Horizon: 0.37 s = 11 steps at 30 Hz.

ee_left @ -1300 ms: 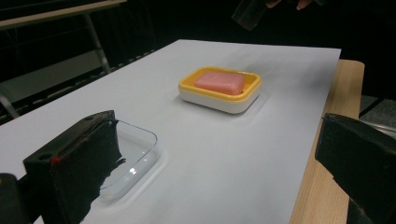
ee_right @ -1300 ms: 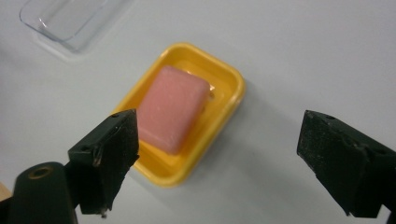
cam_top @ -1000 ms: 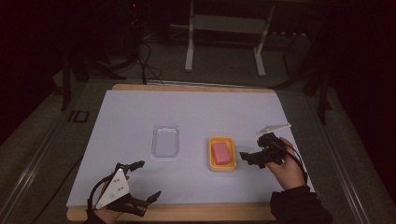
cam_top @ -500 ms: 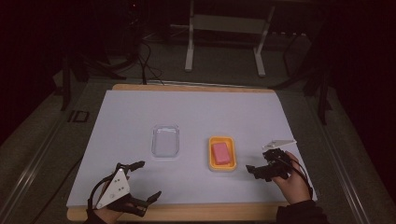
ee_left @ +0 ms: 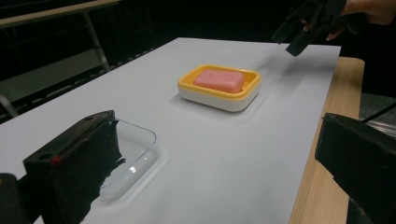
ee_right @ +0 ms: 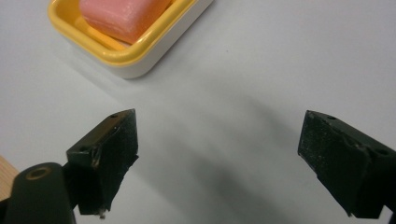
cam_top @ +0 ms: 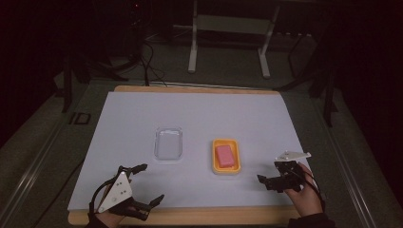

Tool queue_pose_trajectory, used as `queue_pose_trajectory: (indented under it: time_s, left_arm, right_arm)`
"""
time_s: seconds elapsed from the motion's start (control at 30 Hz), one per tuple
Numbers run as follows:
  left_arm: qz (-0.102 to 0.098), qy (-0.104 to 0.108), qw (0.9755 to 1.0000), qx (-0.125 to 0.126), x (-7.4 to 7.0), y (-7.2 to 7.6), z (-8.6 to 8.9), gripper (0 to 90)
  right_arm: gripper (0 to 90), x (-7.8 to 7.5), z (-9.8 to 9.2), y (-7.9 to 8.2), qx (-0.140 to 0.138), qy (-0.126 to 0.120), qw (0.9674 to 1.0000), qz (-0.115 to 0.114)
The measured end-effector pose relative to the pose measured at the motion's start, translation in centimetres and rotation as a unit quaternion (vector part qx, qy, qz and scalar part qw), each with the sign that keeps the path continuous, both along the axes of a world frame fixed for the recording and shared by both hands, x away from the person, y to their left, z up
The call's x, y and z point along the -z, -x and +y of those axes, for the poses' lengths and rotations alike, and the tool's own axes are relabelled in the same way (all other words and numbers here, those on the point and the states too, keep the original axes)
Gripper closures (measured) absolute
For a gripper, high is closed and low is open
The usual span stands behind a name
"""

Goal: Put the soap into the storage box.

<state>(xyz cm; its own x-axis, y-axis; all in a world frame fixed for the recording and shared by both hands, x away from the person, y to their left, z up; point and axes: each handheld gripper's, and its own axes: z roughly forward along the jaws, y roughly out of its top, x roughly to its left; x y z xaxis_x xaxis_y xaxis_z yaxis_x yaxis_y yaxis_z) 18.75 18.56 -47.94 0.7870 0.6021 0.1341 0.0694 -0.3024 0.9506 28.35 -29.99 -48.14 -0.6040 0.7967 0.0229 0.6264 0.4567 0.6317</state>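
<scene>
soap [ee_right: 122, 16] cut off at frame top, dish [ee_right: 122, 53] too

both grippers low, near the person's edge
left gripper [cam_top: 148, 184] and right gripper [cam_top: 269, 173] each hand-held, jaws spread wide, gripping nothing.

Your wooden table [cam_top: 199, 89], white sheet [cam_top: 199, 118] covering it, clear tray [cam_top: 168, 143] beside your yellow soap dish [cam_top: 226, 167] on the sheet.
</scene>
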Motion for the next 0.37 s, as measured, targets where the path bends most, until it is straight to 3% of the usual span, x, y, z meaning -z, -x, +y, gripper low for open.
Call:
queue_pose_trajectory:
  time_s: [0.37]
  left_arm:
    - [0.002,-0.003,1.0000,0.002,0.06,-0.08,-0.07,0.6]
  right_arm:
    - [12.1,0.44,-1.22,0.37,0.011,-0.017,0.9995,-0.025]
